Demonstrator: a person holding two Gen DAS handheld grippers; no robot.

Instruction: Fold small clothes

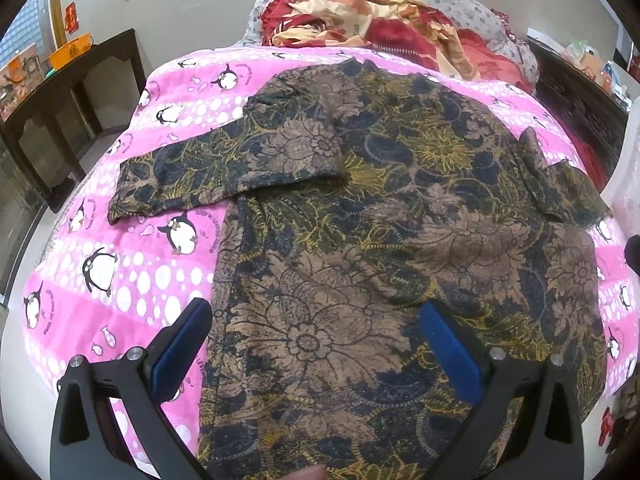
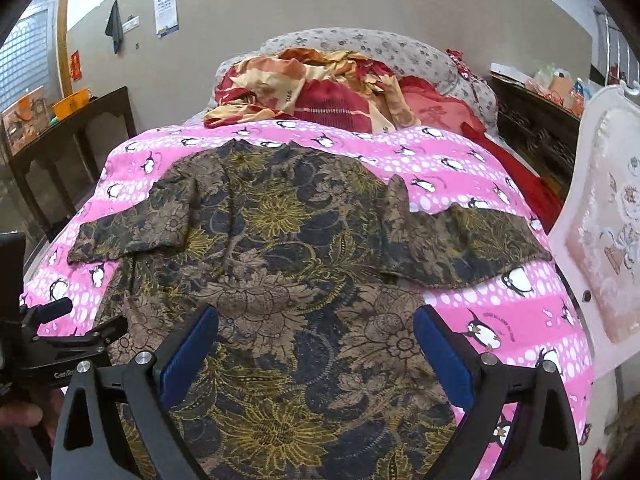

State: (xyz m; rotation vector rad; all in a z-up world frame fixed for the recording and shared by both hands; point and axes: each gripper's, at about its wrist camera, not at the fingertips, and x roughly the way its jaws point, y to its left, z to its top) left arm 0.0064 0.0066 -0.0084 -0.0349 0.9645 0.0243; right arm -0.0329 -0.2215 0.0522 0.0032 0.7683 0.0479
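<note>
A brown, navy and yellow floral shirt [image 1: 380, 208] [image 2: 280, 248] lies spread flat on a pink penguin-print bedcover [image 1: 120, 280] [image 2: 500, 312], collar toward the far end, both short sleeves out to the sides. My left gripper [image 1: 316, 320] hovers open above the shirt's lower left part, near its left side edge. Over the shirt's lower middle my right gripper [image 2: 316, 326] is open too, its right finger [image 2: 440, 352] near the shirt's right edge. Neither holds anything. Part of the left tool [image 2: 48, 344] and a hand show at the right wrist view's left edge.
A heap of red and cream bedding [image 2: 320, 92] and a grey patterned pillow [image 2: 360, 44] lie at the far end of the bed. A dark wooden table [image 1: 60, 100] stands on the left, a white padded headboard [image 2: 600, 220] on the right, dark furniture [image 2: 532, 128] behind.
</note>
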